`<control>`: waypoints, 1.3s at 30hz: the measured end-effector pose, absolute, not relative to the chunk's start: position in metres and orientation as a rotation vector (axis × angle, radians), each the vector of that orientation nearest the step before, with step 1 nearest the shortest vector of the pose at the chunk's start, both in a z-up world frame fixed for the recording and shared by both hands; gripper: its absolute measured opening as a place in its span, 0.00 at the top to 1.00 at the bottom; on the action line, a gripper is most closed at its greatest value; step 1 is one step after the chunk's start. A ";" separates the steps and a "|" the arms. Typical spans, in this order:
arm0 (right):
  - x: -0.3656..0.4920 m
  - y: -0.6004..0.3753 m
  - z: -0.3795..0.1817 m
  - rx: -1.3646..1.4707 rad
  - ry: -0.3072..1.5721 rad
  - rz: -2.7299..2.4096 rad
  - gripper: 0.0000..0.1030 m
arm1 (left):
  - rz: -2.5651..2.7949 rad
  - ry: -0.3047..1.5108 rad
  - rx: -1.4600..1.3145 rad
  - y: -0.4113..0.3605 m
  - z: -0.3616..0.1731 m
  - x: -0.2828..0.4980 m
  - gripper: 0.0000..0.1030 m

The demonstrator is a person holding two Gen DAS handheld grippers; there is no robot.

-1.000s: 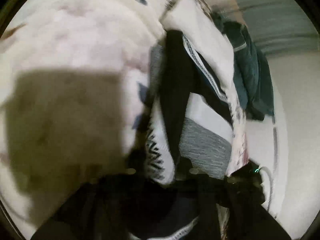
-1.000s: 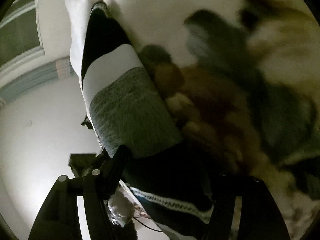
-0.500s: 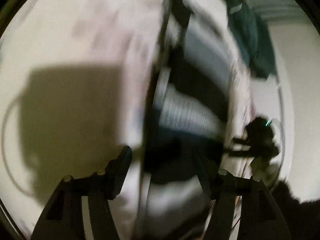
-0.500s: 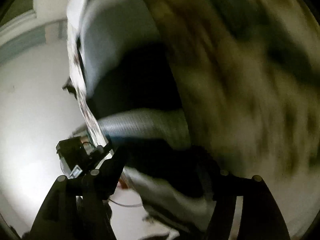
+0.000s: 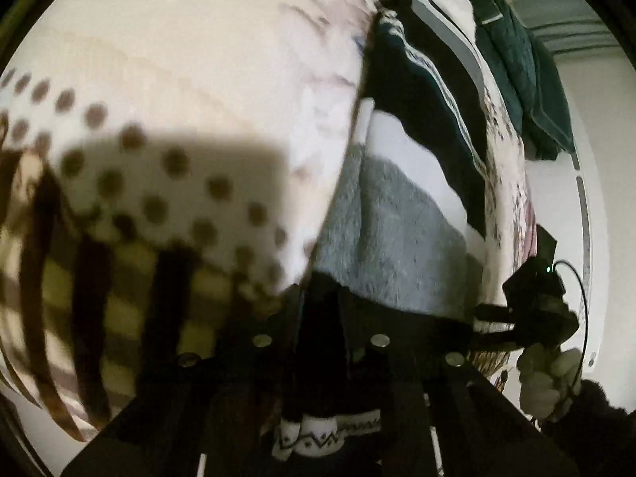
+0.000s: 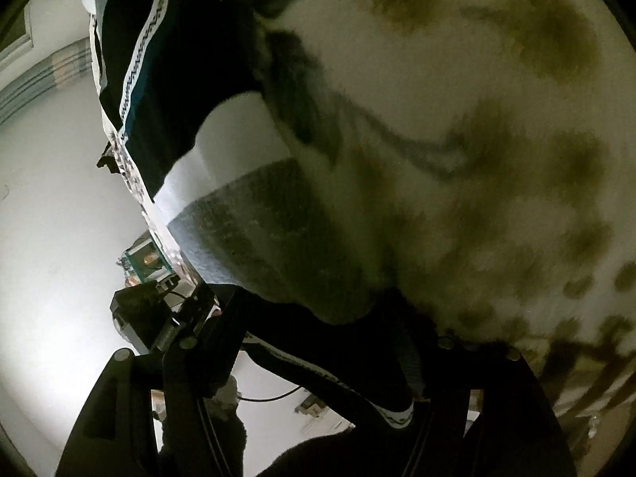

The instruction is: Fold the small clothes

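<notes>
A small striped garment [image 5: 401, 238] with grey, white and dark navy bands lies on the patterned bed cover. My left gripper [image 5: 322, 342] is shut on its dark lower edge, the fingers close together. In the right wrist view the same garment [image 6: 270, 234] runs from the top left down to my right gripper [image 6: 330, 342]. The right gripper's fingers [image 6: 206, 342] stand wide apart with the dark hem lying between them. The other gripper [image 6: 147, 314] shows beside it at left.
A cream bed cover with brown dots and stripes [image 5: 167, 127] fills the left. A dark green cloth [image 5: 516, 71] lies at the far right edge of the bed. White wall and floor [image 6: 59, 198] lie beyond the bed edge.
The left gripper went from shut to open half a second ago and is shut again on the garment's edge. Both grippers swung quickly, with the garment shifting in view.
</notes>
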State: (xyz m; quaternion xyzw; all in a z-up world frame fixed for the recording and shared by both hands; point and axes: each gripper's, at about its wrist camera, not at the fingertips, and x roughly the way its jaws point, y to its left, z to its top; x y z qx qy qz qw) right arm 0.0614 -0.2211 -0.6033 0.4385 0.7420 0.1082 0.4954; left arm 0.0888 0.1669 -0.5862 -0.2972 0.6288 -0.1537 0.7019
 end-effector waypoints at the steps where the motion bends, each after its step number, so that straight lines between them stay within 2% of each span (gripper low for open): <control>1: 0.063 -0.219 -0.602 1.053 1.796 0.262 0.32 | -0.349 1.403 -0.661 0.166 -0.587 0.087 0.89; 6: 0.058 -0.179 -0.595 1.002 1.794 0.264 0.32 | -0.325 1.340 -0.620 0.166 -0.575 0.081 0.95; 10: 0.047 -0.154 -0.601 0.992 1.779 0.248 0.32 | -0.256 1.253 -0.617 0.176 -0.558 0.069 0.95; 15: 0.040 -0.160 -0.603 0.988 1.786 0.242 0.32 | -0.241 1.268 -0.686 0.188 -0.571 0.061 0.95; 18: 0.035 -0.166 -0.601 0.994 1.797 0.241 0.32 | -0.266 1.289 -0.778 0.197 -0.578 0.063 0.91; 20: 0.030 -0.176 -0.597 0.973 1.814 0.257 0.32 | -0.251 1.318 -0.809 0.202 -0.582 0.062 0.74; 21: 0.027 -0.178 -0.597 0.963 1.823 0.267 0.32 | -0.262 1.325 -0.830 0.204 -0.587 0.061 0.61; 22: 0.023 -0.173 -0.597 0.956 1.837 0.273 0.32 | -0.277 1.321 -0.856 0.205 -0.592 0.059 0.58; 26: 0.005 -0.162 -0.611 0.997 1.883 0.296 0.32 | -0.326 1.350 -0.893 0.190 -0.605 0.060 0.58; 30: -0.001 -0.144 -0.626 1.124 1.838 0.360 0.32 | -0.342 1.340 -0.907 0.169 -0.611 0.063 0.57; 31: -0.002 -0.141 -0.626 1.125 1.818 0.354 0.36 | -0.338 1.333 -0.903 0.167 -0.610 0.062 0.57; 32: -0.002 -0.137 -0.626 1.119 1.806 0.347 0.43 | -0.334 1.322 -0.900 0.165 -0.609 0.061 0.57; 33: -0.003 -0.136 -0.626 1.107 1.809 0.337 0.60 | -0.323 1.312 -0.889 0.163 -0.607 0.060 0.60; 35: -0.007 -0.137 -0.621 1.153 1.772 0.341 0.76 | -0.303 1.301 -0.857 0.161 -0.603 0.056 0.69; 36: -0.008 -0.139 -0.618 1.163 1.758 0.344 0.76 | -0.282 1.300 -0.822 0.159 -0.597 0.054 0.85; 37: -0.009 -0.139 -0.612 1.167 1.741 0.343 0.78 | -0.282 1.294 -0.824 0.157 -0.592 0.051 0.93; 39: -0.010 -0.137 -0.600 1.175 1.713 0.347 0.79 | -0.261 1.288 -0.823 0.155 -0.582 0.049 0.94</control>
